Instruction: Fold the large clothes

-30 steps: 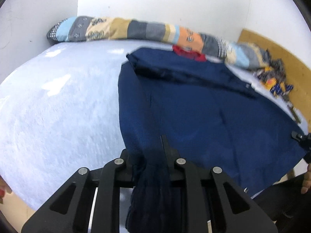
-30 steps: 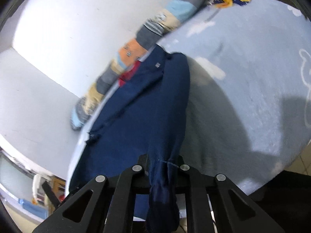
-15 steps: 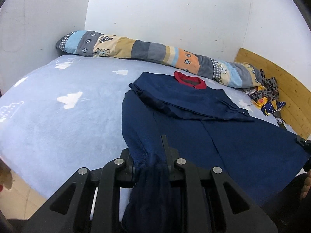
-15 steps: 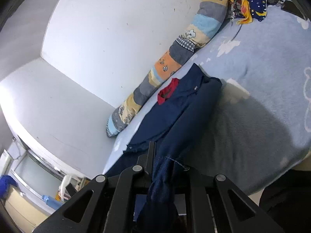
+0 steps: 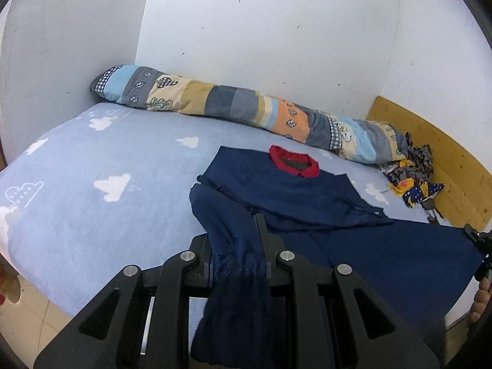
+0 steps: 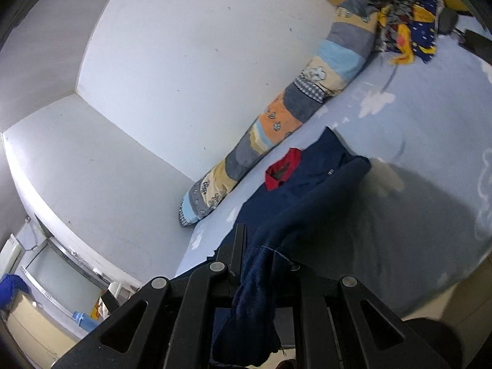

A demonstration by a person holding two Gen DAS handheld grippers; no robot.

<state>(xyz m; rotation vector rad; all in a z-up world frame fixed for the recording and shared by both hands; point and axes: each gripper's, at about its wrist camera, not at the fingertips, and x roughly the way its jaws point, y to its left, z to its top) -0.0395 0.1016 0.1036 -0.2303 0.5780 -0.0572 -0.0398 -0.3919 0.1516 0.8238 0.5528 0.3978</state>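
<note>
A navy garment with a red collar lies on the light blue bed, its top end toward the wall. My left gripper is shut on a bunched corner of the garment's near hem, and the cloth hangs down between its fingers. My right gripper is shut on the other near corner of the navy garment, with fabric draped over its fingers. Between the two grips the hem is lifted off the bed and stretched. At the left wrist view's right edge the right gripper's tip shows.
A long patchwork bolster lies against the white wall. A crumpled patterned cloth sits by the wooden headboard at the far right. The bed's near edge and floor are below. A window and clutter show lower left in the right wrist view.
Both grippers have risen with the hem held, so the near part of the garment lifts off the bed. Both views have tipped upward and show more wall.
</note>
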